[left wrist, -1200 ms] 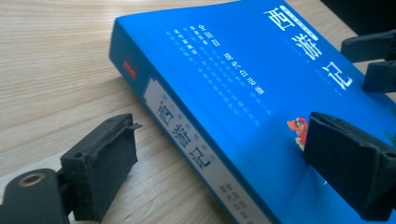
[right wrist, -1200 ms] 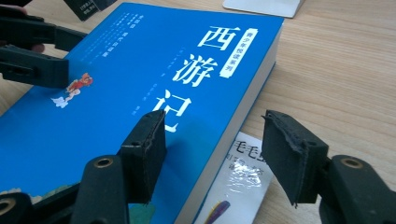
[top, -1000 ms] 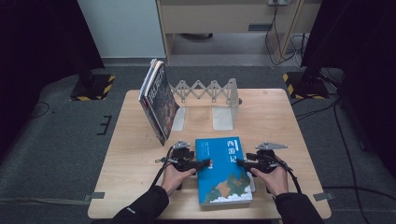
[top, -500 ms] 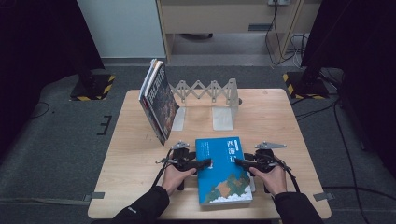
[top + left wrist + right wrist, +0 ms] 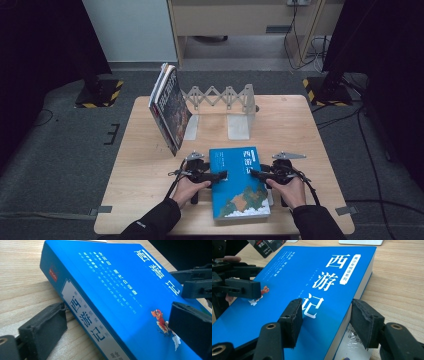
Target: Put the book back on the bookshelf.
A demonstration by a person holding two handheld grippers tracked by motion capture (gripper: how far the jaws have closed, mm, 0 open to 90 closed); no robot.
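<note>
A: Starting at the left: state of the left gripper [image 5: 222,176]?

B: Straddling the spine of the blue book [image 5: 240,182], one pad [image 5: 42,327] low beside the spine on the worktop [image 5: 300,130], the other over the cover. Possibly pinching already; cannot tell from so close whether pressing or merely bracketing.

A: And the lie of the book itself?

B: Cover up near the front edge of the worktop, directly between the two sets of jaws. Long axis running away from the person, spine to the left, page edge to the right. Equally near either hand.

A: On the right?

B: Right gripper [image 5: 254,173] clenched on the page edge: one pad [image 5: 290,320] down on the cover by the title, the other [image 5: 365,322] against the page block from the far side.

A: So, the relation to mind for the next move?

B: Opposite long edges, jaws facing inward across the short axis. Probably a two-handed lift, needing both sides raised together to stay level.
</note>
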